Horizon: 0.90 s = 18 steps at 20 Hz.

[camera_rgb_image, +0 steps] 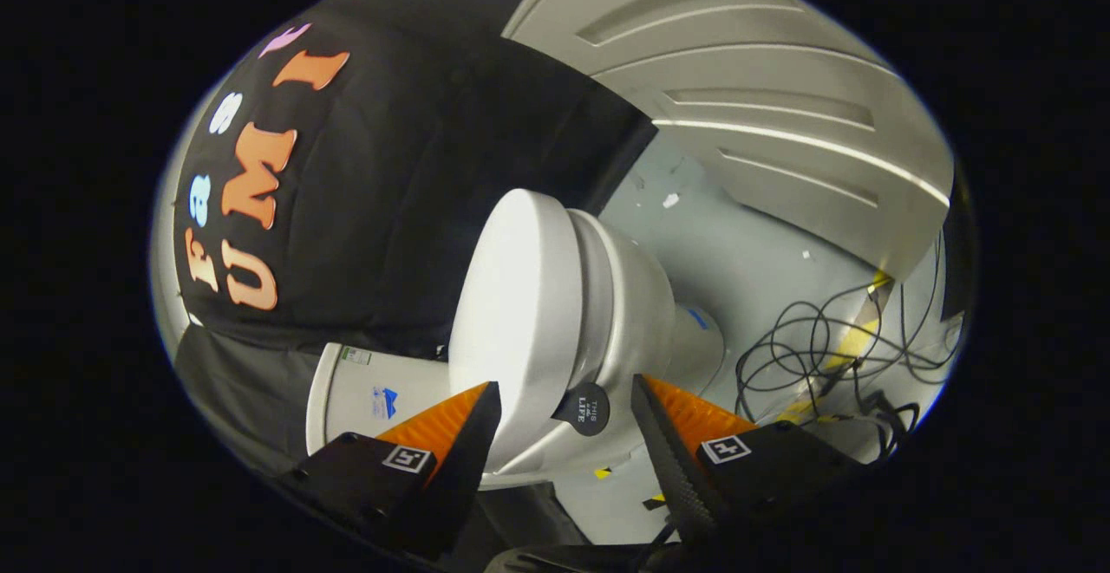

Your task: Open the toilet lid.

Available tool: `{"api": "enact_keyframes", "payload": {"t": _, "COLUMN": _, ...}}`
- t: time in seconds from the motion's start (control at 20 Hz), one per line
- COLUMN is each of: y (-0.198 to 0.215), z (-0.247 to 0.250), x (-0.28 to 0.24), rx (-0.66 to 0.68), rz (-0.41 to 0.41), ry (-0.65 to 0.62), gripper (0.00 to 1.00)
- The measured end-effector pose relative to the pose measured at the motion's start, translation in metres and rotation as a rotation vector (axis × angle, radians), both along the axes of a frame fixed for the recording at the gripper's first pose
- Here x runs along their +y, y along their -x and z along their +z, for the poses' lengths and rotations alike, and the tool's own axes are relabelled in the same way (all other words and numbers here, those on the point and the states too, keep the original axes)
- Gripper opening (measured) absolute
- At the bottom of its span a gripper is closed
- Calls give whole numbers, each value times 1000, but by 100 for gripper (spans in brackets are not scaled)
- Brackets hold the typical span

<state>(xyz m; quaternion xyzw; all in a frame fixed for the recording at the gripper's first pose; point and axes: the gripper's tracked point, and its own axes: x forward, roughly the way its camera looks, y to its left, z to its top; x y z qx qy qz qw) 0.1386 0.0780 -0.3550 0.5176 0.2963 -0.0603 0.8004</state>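
Observation:
The view is rolled sideways, with the floor on one side and the black cloth wall on the other. A white toilet stands just ahead, its smooth oval lid [512, 313] lying flat against the seat and bowl [637, 313]. A round black tab [583, 408] sticks out from the lid's front rim. My gripper [564, 413] is open, and its two fingers straddle that front rim with the tab between them. Neither finger [460, 434] visibly presses on the lid. The white tank [355, 391] shows behind the lid, beside one finger.
Loose black cables [832, 348] and strips of yellow tape [854, 339] lie on the pale floor [746, 252] beyond the bowl. A grey ribbed panel [763, 105] stands past the floor. Black cloth covers the wall behind the toilet.

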Motion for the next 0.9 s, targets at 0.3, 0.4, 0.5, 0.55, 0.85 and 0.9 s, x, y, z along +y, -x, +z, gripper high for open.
{"api": "enact_keyframes", "payload": {"t": 0.3, "y": 3, "z": -22, "x": 12, "rx": 61, "rz": 4, "ry": -112, "gripper": 96}}
{"api": "enact_keyframes", "payload": {"t": 0.4, "y": 3, "z": -14, "x": 23, "rx": 37, "rz": 24, "ry": -123, "gripper": 97}}
{"api": "enact_keyframes", "payload": {"t": 0.5, "y": 0, "z": -10, "x": 19, "rx": 10, "rz": 21, "ry": -128, "gripper": 90}}
{"api": "enact_keyframes", "payload": {"t": 0.55, "y": 2, "z": -12, "x": 18, "rx": 18, "rz": 16, "ry": -139, "gripper": 87}}
{"api": "enact_keyframes", "payload": {"t": 0.85, "y": 2, "z": -27, "x": 29, "rx": 85, "rz": 59, "ry": -176, "gripper": 85}}
{"api": "enact_keyframes", "payload": {"t": 0.9, "y": -6, "z": -25, "x": 29, "rx": 61, "rz": 40, "ry": -181, "gripper": 81}}
